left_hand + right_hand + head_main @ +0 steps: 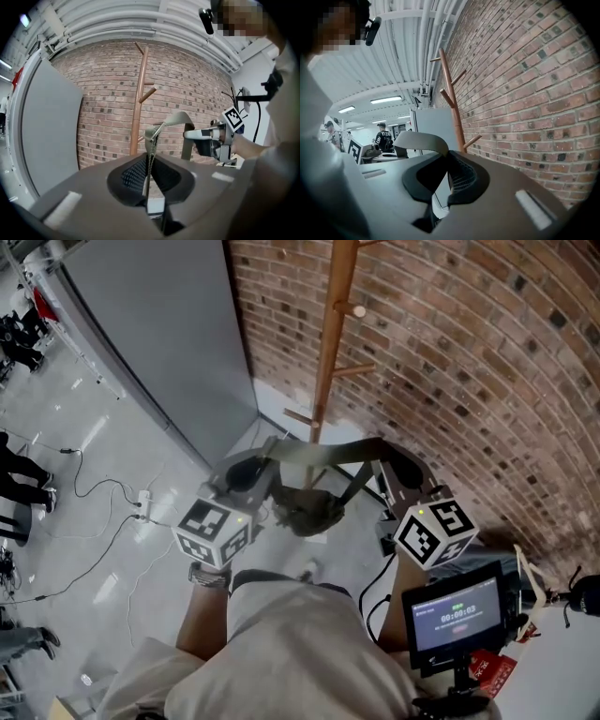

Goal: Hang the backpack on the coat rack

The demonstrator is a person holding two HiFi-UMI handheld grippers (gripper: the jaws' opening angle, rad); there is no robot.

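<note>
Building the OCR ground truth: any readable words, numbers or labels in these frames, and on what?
Small screen: timer-like digits, too blurred to quote.
Red tag under it: white print, too small to read.
Distant person's black shirt: white lettering, too blurred.
Left gripper's cube, right gripper's cube: square marker patterns only, no words.

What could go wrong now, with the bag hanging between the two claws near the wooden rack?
1. The left claw and right claw pinch only the thin strap; the backpack dangles below and might slip out and drop.
2. The coat rack has short pegs, so the strap could miss one or slide off.
3. The coat rack looks slim; a heavy bag might tip it.
</note>
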